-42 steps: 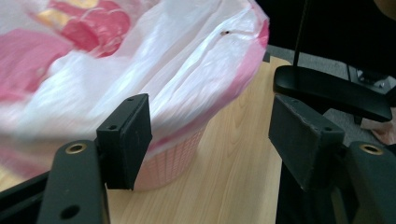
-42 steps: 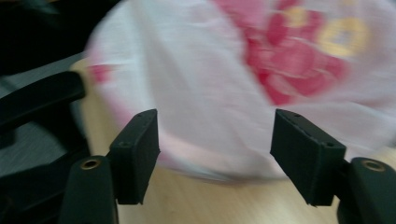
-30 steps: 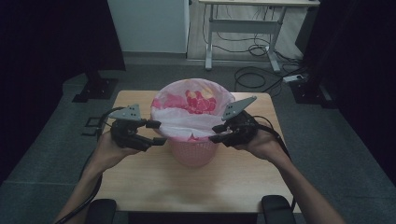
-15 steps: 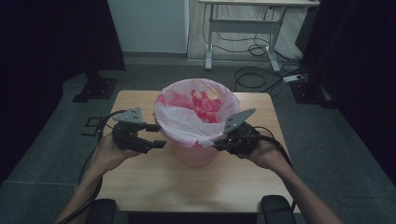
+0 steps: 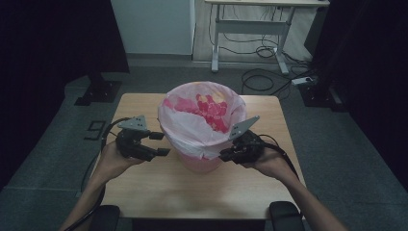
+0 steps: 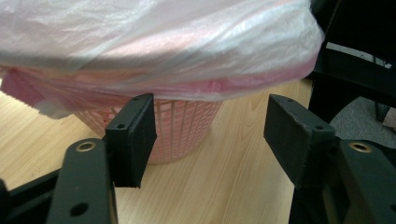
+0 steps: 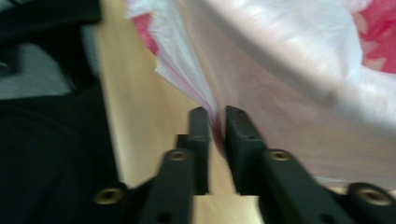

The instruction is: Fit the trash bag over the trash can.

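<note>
A pink lattice basket point(image 5: 202, 164) stands in the middle of the wooden table point(image 5: 163, 192), lined with a thin pink-and-white plastic bag point(image 5: 192, 125) that drapes over its rim. My left gripper point(image 5: 162, 144) is open at the basket's left side. In the left gripper view its jaws point(image 6: 210, 126) stand wide, just short of the basket point(image 6: 182, 126) and under the overhanging bag point(image 6: 163, 37). My right gripper point(image 5: 224, 156) is low at the basket's right side. Its jaws point(image 7: 216, 116) have just been opening slightly, with the bag's film point(image 7: 289, 70) still pinched between them.
A white desk frame point(image 5: 250, 29) with cables on the floor stands behind the table. Black stands flank the table on both sides. Bare tabletop lies in front of the basket, towards the person.
My right gripper has come down along the bag's right side, drawing the film lower over the basket. The left gripper has hardly moved.
</note>
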`<state>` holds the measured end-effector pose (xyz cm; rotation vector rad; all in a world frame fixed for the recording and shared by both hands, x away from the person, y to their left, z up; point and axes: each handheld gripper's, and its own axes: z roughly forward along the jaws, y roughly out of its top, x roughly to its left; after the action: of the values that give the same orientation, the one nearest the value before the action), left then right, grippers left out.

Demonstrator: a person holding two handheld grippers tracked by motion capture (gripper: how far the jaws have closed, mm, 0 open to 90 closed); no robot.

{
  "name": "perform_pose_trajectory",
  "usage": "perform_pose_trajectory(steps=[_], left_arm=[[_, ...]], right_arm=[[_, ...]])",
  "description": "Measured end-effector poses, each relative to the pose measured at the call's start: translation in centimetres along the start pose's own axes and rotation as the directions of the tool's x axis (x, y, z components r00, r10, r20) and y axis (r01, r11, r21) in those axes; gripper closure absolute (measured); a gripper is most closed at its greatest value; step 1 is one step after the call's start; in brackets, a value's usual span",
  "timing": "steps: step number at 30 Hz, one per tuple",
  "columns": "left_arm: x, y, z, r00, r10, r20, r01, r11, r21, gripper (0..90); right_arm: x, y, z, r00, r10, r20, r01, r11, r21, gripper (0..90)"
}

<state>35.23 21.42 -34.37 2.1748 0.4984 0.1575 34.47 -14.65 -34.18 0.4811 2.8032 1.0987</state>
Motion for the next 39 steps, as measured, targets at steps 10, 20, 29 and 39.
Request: perform_pose_trajectory(steps=[10, 20, 29, 39], left_arm=[[1.5, -5.4, 2.5, 0.9953, -0.055, -0.079, 0.054, 0.9985, -0.012, 13.5], [2.0, -10.3, 6.5, 0.983, -0.08, -0.165, 0.089, 0.9947, 0.05, 0.0], [2.7, -13.4, 9.2, 0.9721, -0.134, -0.193, 0.151, 0.9857, 0.075, 0.0], [3.2, -15.5, 11.5, 0.9746, -0.117, -0.191, 0.148, 0.9771, 0.153, 0.0]], right_arm=[[-0.9, 1.2, -4.4, 0.9992, 0.039, -0.008, -0.04, 0.989, -0.139, 34.1], [-2.5, 3.0, -4.1, 0.9947, 0.079, 0.066, -0.069, 0.986, -0.152, 21.3], [-4.3, 3.7, -3.6, 0.987, 0.12, 0.107, -0.104, 0.983, -0.149, 21.4], [-5.5, 6.3, -2.4, 0.9851, 0.108, 0.134, -0.092, 0.989, -0.119, 25.7]])
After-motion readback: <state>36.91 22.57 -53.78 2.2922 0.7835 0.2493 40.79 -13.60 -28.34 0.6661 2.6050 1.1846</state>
